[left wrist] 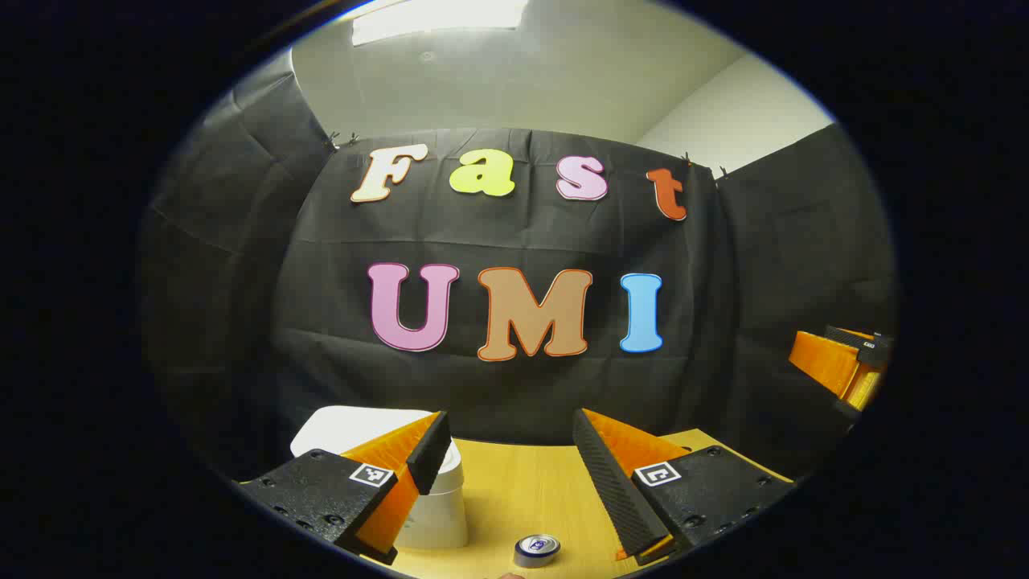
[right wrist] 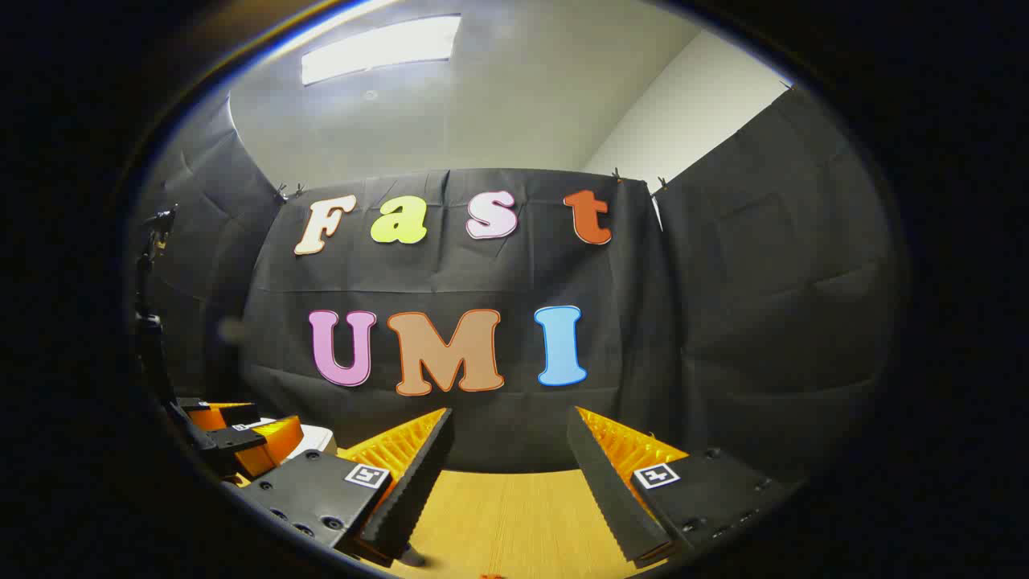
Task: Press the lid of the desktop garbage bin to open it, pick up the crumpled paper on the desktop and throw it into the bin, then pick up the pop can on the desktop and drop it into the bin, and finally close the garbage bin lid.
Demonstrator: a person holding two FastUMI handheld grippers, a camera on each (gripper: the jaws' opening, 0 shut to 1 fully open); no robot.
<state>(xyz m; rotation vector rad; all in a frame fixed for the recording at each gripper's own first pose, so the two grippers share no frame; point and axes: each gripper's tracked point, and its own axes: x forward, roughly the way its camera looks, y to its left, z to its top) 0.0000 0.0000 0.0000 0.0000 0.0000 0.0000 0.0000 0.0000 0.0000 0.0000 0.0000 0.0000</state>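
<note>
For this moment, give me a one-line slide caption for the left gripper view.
Open left gripper above the wooden desktop, white garbage bin lid closed behind its left finger, pop can upright below.

A light wooden table (left wrist: 522,490) reaches back to the black cloth wall. On it stands a white bin (left wrist: 438,515) with its lid down, at the left in the left gripper view. A can (left wrist: 536,550) stands upright near the bin, apart from it.
</note>
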